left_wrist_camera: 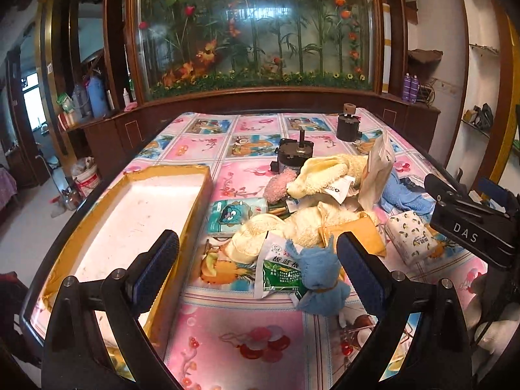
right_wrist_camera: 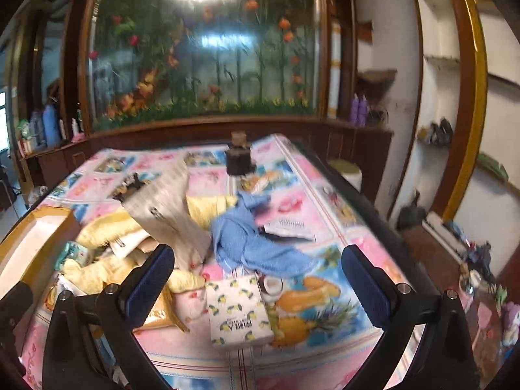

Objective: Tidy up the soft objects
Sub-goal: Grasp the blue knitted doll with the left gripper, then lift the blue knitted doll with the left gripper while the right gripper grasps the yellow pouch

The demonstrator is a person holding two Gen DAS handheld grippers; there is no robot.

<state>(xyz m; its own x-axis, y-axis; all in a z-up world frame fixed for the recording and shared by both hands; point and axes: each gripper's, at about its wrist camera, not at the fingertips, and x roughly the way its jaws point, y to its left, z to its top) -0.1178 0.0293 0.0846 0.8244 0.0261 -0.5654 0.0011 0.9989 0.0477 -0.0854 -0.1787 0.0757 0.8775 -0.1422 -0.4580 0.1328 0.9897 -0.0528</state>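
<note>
Blue plush toy (left_wrist_camera: 320, 281) is seen lying on the desk (left_wrist_camera: 247, 341), just right of a white tray (left_wrist_camera: 136, 221) that appears set out to receive the soft things. Beyond the toy, cream towels (left_wrist_camera: 325, 175) and a blue cloth (right_wrist_camera: 256, 247) are heaped together. The left gripper (left_wrist_camera: 258, 269) is held low and level, jaws released and grasping nothing, the toy framed between them. The right gripper (right_wrist_camera: 258, 279), likewise released, is aimed over a tissue pack (right_wrist_camera: 239, 313).

Fluffy terry cloth: yellow towels (left_wrist_camera: 328, 169) and blue towel (right_wrist_camera: 256, 247). The tablecloth (left_wrist_camera: 247, 334) looks glossy plastic. Tissue packs (right_wrist_camera: 239, 312) wear smooth shiny film; the blue plush toy (left_wrist_camera: 320, 279) is fuzzy.
</note>
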